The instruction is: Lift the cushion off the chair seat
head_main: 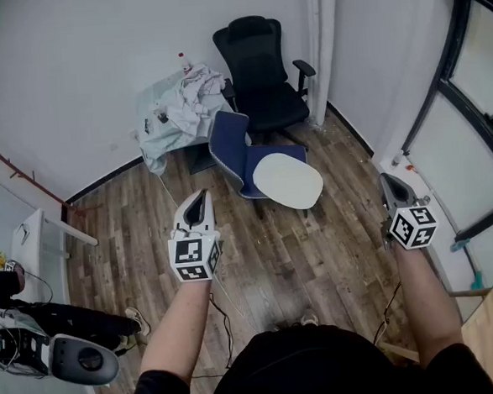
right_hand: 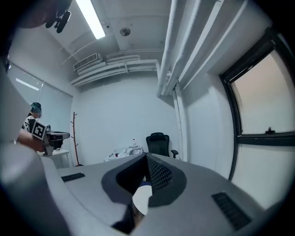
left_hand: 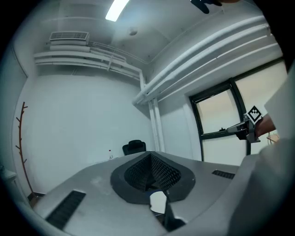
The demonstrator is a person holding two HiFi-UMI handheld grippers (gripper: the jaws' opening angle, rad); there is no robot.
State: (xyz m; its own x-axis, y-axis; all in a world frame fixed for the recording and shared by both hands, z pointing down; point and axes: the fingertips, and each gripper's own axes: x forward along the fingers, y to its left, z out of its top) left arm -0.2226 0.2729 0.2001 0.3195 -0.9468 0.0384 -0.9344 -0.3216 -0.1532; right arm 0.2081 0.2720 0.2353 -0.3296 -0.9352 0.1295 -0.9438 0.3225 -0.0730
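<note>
Floor ahead lies open; chair back seemingly flanks cushion.

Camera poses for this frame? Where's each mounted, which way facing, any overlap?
Head view: on the person's head, looking steeply down at the white cushion on the blue chair; both forearms, left gripper and right gripper show.
Left gripper view: on the left gripper, level along its shut jaws toward the black office chair; right gripper at the right edge.
Right gripper view: on the right gripper, along its shut jaws, same direction; left gripper at the left edge.
Shared: all see the black office chair.
</note>
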